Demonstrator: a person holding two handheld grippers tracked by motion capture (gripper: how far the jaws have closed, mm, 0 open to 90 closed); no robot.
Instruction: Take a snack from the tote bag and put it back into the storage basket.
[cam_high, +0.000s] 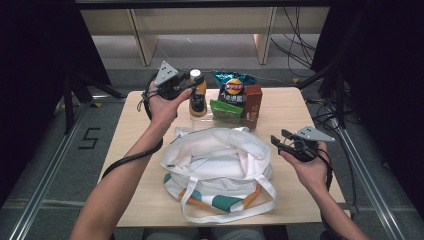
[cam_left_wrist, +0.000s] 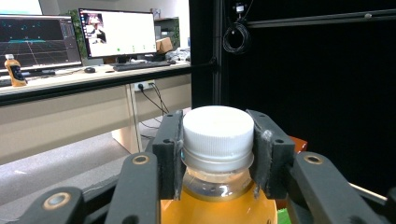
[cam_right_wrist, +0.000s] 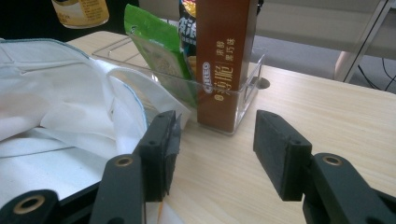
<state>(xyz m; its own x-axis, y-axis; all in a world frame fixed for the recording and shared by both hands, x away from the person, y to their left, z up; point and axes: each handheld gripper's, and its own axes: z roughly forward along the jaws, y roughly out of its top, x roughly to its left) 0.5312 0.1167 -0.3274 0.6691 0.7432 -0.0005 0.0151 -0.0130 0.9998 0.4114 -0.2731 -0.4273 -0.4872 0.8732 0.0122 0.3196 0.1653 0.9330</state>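
Observation:
My left gripper (cam_high: 194, 80) is shut on the white cap of an orange drink bottle (cam_high: 198, 100) at the back of the table. In the left gripper view the pads (cam_left_wrist: 169, 154) press on both sides of the cap (cam_left_wrist: 217, 133), with orange liquid below. The bottle is at the left end of a clear tray (cam_high: 216, 118); whether it rests in it I cannot tell. A white tote bag (cam_high: 220, 160) lies at the table's middle. My right gripper (cam_high: 279, 137) hovers open to the bag's right, and in its own view the right gripper (cam_right_wrist: 212, 149) has nothing between its jaws.
In the tray stand a green packet (cam_right_wrist: 159, 46), a brown biscuit box (cam_right_wrist: 219, 60) and a blue crisp bag (cam_high: 233, 85). The bag's straps (cam_high: 225, 212) trail toward the front edge. Bare wood (cam_right_wrist: 303, 107) lies right of the tray. Dark frames flank the table.

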